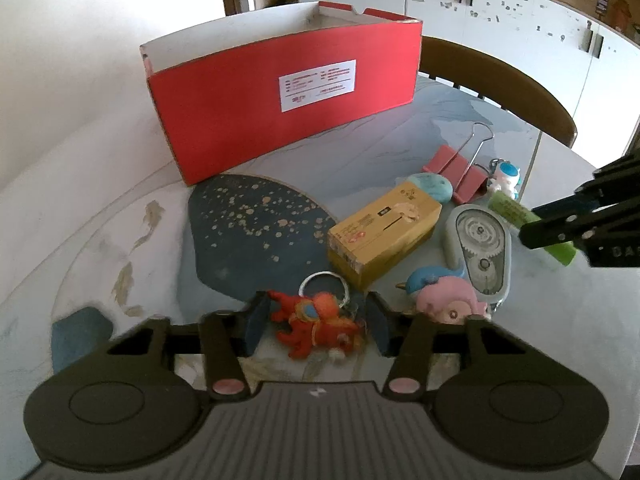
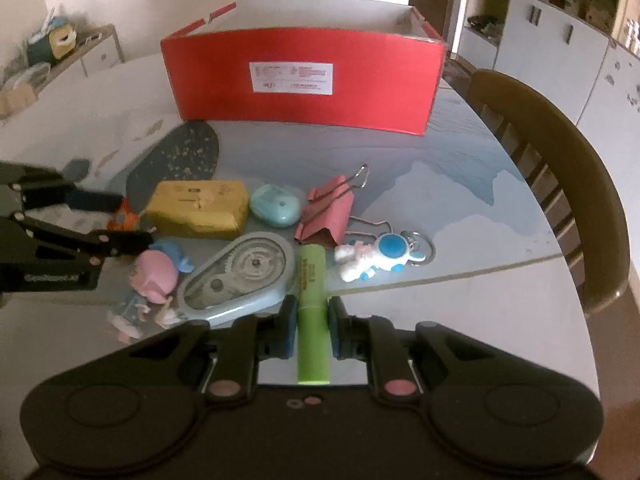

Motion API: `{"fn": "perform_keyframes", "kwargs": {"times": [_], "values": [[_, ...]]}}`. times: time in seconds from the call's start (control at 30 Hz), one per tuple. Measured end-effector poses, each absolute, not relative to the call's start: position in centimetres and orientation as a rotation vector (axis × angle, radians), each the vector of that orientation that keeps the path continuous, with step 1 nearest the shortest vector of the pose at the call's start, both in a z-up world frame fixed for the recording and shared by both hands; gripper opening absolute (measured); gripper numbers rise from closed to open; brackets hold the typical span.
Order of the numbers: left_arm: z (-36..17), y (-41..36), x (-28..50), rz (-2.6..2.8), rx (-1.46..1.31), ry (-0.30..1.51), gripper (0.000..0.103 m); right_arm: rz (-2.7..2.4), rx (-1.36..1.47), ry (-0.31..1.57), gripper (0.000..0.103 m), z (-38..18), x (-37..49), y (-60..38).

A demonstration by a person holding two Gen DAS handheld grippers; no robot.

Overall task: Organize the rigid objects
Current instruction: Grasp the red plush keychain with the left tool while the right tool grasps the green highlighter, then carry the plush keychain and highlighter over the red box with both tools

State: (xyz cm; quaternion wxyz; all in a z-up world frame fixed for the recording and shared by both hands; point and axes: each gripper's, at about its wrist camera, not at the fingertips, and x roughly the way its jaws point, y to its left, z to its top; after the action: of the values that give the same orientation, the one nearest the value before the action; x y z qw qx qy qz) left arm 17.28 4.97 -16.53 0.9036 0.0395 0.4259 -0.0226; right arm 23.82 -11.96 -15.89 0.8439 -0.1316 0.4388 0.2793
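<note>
A red open box (image 1: pixel 280 96) (image 2: pixel 308 80) stands at the back of the table. My left gripper (image 1: pixel 316 326) is open around an orange toy keychain (image 1: pixel 320 324) with a metal ring, its pads a little apart from it on both sides. My right gripper (image 2: pixel 312 320) is closed against a green highlighter (image 2: pixel 313 312), which lies on the table; it also shows in the left wrist view (image 1: pixel 516 212). Near them lie a yellow box (image 1: pixel 384 232), a blue-grey correction tape (image 2: pixel 236 276), a pink-haired doll (image 1: pixel 448 300), a pink binder clip (image 2: pixel 328 216), a white-blue astronaut keychain (image 2: pixel 376 258) and a teal oval case (image 2: pixel 276 210).
A wooden chair (image 2: pixel 560 184) stands at the table's right edge. White cabinets (image 1: pixel 500 20) line the far wall. A sideboard with clutter (image 2: pixel 52 56) stands at the far left. The tabletop has a dark blue speckled patch (image 1: pixel 256 232).
</note>
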Motion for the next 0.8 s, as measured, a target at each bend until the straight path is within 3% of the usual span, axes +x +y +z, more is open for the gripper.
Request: {"fn": "perform_keyframes", "kwargs": {"times": [0.8], "values": [[-12.6, 7.4, 13.8, -0.028, -0.125, 0.889, 0.039, 0.59, -0.086, 0.887, 0.016, -9.8, 21.8, -14.1]]}}
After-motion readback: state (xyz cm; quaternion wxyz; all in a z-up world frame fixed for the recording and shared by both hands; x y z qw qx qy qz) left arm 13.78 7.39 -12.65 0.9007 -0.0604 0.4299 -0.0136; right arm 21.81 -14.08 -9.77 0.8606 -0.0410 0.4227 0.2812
